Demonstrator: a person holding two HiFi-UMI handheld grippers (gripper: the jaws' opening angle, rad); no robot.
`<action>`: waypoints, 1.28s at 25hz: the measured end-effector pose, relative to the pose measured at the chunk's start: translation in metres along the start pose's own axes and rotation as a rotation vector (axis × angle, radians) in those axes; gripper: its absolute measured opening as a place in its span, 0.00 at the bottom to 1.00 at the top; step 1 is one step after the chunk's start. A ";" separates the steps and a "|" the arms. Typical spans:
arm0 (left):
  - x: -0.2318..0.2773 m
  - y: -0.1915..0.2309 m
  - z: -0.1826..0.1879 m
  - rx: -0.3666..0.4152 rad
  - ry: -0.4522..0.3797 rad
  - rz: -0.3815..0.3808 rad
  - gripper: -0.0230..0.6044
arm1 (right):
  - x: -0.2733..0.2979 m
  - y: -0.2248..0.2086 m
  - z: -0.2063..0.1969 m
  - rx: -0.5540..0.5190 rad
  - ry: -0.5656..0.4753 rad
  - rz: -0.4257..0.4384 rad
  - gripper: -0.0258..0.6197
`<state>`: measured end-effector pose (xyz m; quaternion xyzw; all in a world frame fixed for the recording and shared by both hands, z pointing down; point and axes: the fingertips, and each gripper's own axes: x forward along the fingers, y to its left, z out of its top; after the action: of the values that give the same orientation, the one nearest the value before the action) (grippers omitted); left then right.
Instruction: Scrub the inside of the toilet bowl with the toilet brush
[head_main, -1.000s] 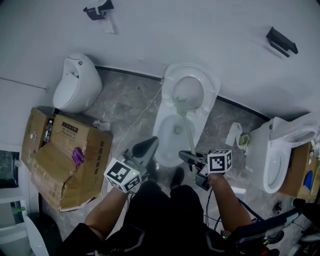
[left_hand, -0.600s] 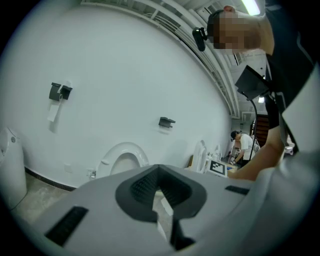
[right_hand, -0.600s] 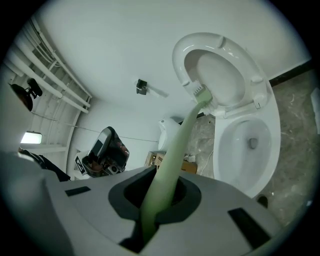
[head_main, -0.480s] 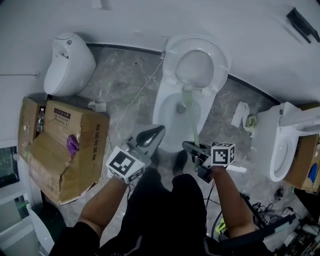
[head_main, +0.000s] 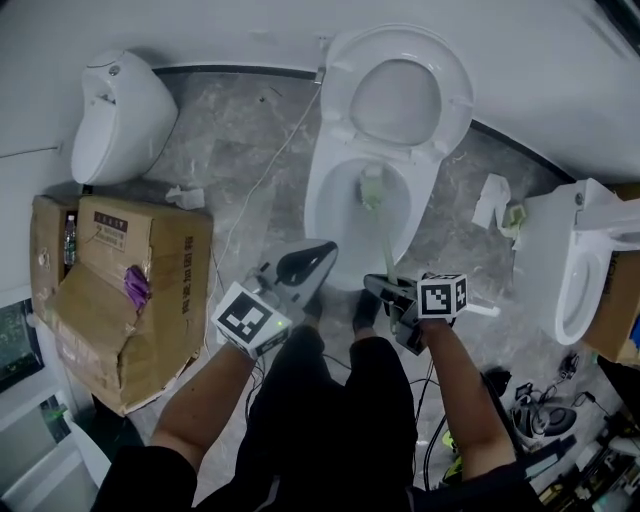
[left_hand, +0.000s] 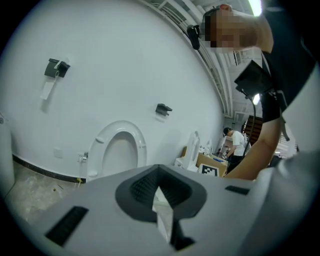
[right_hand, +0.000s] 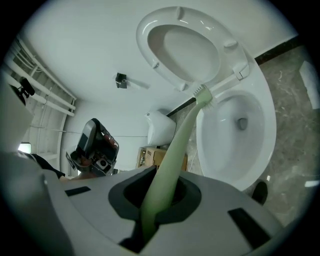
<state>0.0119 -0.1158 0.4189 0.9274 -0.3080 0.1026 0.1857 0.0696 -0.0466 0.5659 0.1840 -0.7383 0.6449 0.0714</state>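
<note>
The white toilet (head_main: 330, 215) stands with its seat and lid (head_main: 455, 85) raised against the wall. My right gripper (head_main: 378, 288) is shut on the pale green handle of the toilet brush (head_main: 381, 250), just in front of the bowl. The brush head (head_main: 372, 187) sits inside the bowl near its back wall. In the right gripper view the handle (right_hand: 172, 150) runs out from between the jaws of the right gripper (right_hand: 157, 200) to the brush head (right_hand: 202, 94) by the bowl's (right_hand: 260, 150) rear rim. My left gripper (head_main: 322, 250) hangs shut and empty at the bowl's front left; the left gripper (left_hand: 160, 197) faces the raised seat (left_hand: 117, 150).
A urinal (head_main: 115, 115) hangs at the far left, and a torn cardboard box (head_main: 120, 300) lies below it. A second toilet (head_main: 560, 280) stands at the right, with crumpled paper (head_main: 495, 205) beside it. A thin cable (head_main: 265, 200) crosses the floor. The person's legs fill the foreground.
The brush head has come down from the hinge area into the back of the bowl. Both grippers sit closer to the bowl's front rim, and the head view has tilted down.
</note>
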 end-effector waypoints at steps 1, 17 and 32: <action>0.002 0.004 -0.004 -0.005 0.001 0.006 0.05 | 0.004 -0.006 -0.003 0.006 0.008 -0.002 0.06; 0.035 0.059 -0.058 -0.074 0.005 0.031 0.05 | 0.074 -0.095 -0.020 0.129 0.083 -0.033 0.06; 0.031 0.098 -0.090 -0.083 0.039 0.058 0.05 | 0.130 -0.142 -0.007 0.170 0.151 -0.051 0.06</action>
<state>-0.0301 -0.1681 0.5379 0.9075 -0.3349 0.1131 0.2269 0.0005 -0.0778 0.7428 0.1588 -0.6686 0.7153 0.1273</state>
